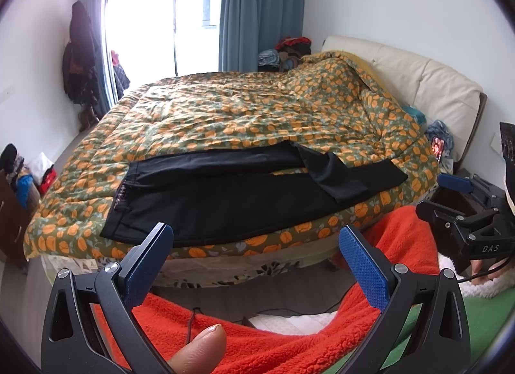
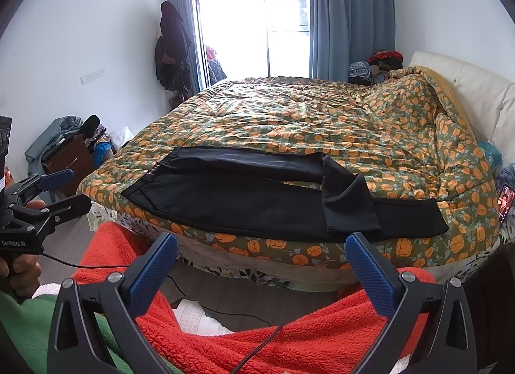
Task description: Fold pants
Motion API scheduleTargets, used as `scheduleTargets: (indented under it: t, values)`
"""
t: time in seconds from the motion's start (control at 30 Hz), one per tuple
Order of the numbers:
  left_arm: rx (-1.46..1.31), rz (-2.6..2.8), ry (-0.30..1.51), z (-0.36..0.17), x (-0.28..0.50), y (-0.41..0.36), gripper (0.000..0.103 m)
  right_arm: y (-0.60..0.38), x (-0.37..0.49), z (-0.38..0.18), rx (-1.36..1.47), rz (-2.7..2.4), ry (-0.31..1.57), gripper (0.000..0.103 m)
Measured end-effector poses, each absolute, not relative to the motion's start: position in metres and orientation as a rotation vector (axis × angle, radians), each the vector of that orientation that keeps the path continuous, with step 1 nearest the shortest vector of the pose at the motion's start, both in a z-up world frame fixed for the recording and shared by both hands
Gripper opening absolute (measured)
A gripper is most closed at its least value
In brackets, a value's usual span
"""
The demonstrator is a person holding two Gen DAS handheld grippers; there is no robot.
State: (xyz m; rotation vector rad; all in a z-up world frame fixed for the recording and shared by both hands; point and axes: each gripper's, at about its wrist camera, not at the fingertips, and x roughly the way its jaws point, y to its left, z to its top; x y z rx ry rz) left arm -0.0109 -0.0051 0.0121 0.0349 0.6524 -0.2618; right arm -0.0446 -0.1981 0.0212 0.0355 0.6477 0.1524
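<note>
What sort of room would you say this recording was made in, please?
Most likely a home bedroom. A large bed with a padded cream headboard fills the room, covered by an orange-patterned quilt on which black pants lie. Blue curtains flank a glass door, and coats hang on the wall.

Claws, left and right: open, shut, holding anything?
Left claw: open, empty, held back from the black pants on the bed.
Right claw: open, empty, also short of the pants.
</note>
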Motion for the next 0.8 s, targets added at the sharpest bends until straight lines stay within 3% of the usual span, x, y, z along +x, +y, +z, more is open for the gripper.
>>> scheduleTargets:
  t: [0.8]
  values:
    - [0.046,-0.248,0.674,0.0055,-0.0083,-0.0055,0.103,-0.1952,-0.0481,0.0211,0.039,0.130,0.634,0.103]
